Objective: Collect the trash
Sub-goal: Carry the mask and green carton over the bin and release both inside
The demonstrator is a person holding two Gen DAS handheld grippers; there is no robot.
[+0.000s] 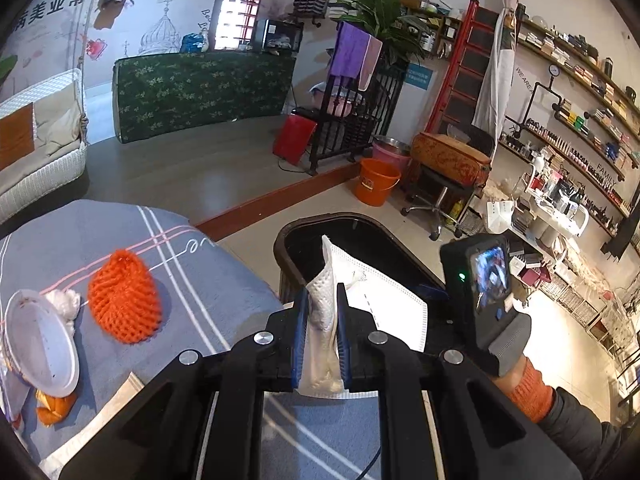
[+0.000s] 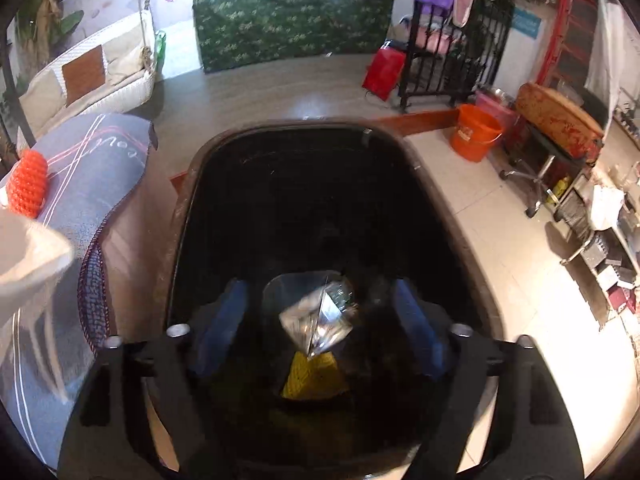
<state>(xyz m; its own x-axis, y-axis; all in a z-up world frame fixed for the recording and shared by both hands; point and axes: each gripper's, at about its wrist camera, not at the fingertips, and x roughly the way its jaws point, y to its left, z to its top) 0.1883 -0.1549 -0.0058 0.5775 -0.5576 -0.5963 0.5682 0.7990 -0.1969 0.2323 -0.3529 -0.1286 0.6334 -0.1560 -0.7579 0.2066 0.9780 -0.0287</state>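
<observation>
While the left hand-held gripper was clenched on a white face mask, it carried the mask beyond the desk edge toward the black bin, probably so it would drop straight in. Over the bin mouth, the right hand-held gripper stood released, its jaws spread and holding nothing. Inside lay a clear plastic wrapper and something yellow. An orange foam net and white paper bowl remained on the desk.

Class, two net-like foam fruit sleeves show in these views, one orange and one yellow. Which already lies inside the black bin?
The yellow foam net sleeve: it lies deep in the black plastic bin, below a clear wrapper. The orange foam net sleeve rests on the grey striped cloth.
</observation>
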